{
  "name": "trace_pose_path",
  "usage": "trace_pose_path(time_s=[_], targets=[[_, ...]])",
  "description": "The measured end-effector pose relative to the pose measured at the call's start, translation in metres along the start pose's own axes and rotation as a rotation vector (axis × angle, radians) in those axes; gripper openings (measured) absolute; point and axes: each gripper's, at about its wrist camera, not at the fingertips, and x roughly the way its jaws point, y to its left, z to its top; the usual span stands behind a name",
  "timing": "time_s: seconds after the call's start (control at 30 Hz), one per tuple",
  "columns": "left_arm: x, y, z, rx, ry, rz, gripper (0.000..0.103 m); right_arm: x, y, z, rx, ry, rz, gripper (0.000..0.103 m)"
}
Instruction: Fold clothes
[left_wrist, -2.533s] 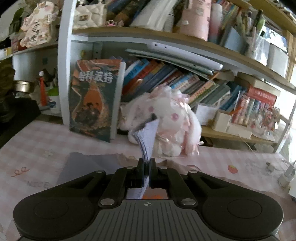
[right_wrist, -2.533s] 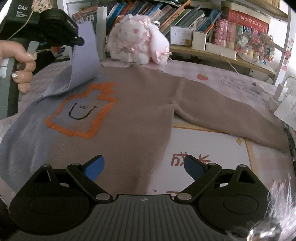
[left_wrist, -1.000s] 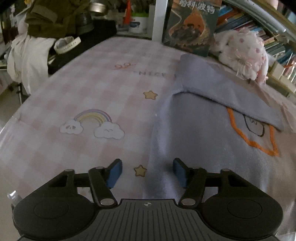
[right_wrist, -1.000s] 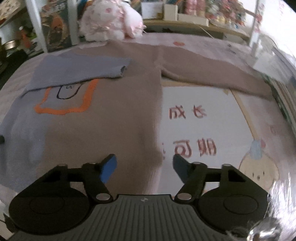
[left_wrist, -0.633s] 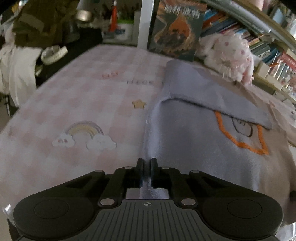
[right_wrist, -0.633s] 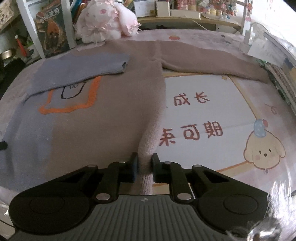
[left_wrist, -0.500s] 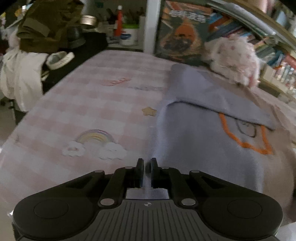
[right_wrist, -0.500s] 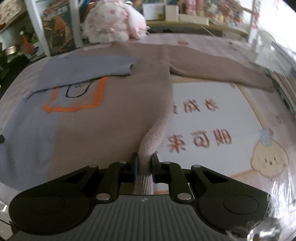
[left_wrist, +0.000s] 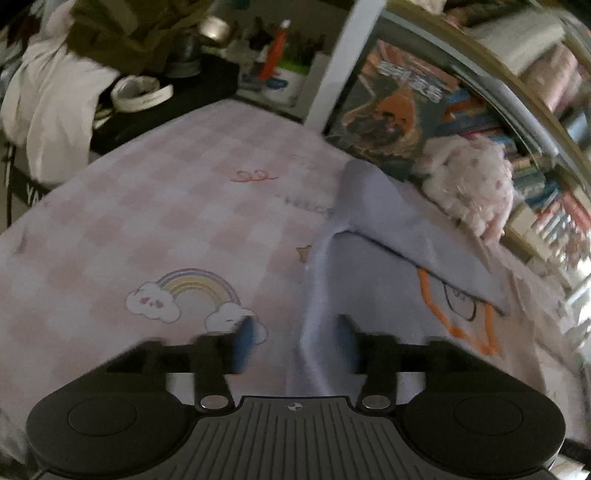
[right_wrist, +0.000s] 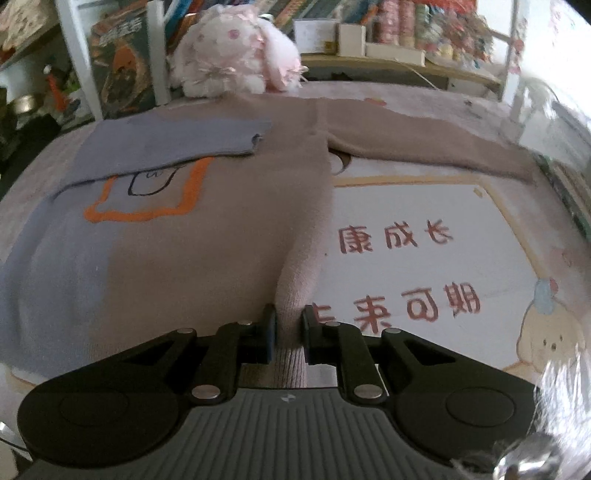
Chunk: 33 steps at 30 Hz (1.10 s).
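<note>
Right claw (right_wrist: 289, 326) clenched on sweater (right_wrist: 192, 236) hem; left claw (left_wrist: 293, 341) opening, blurred, lilac edge between pads, contact unclear.

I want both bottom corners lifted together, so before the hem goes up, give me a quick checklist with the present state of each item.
1. Right gripper clamped on the sweater hem: ok.
2. Left gripper clamped on its hem corner: not ok, jaws opening, cloth loose between them.
3. Purple sleeve folded across the chest: ok.
4. Brown sleeve folded in: not ok, lies stretched out.
5. Plush toy off the sweater: cannot tell.
</note>
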Motion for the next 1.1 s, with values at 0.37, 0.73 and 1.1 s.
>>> trace_pose_path(time_s=[0.37,0.73,1.1], targets=[[0.023,-0.024,-0.009,0.058,0.08,0.086,0.007,-0.005,-0.002,-0.002,-0.008,0.016,0.001,0.017],[0.013,-0.012,-0.006,0.105,0.039,0.154,0.004,-0.005,0.017,-0.005,-0.088,0.035,0.068,0.012],[0.011,-0.008,-0.012,0.098,0.049,0.129,0.004,-0.007,0.02,-0.008,-0.079,0.033,0.063,0.012]])
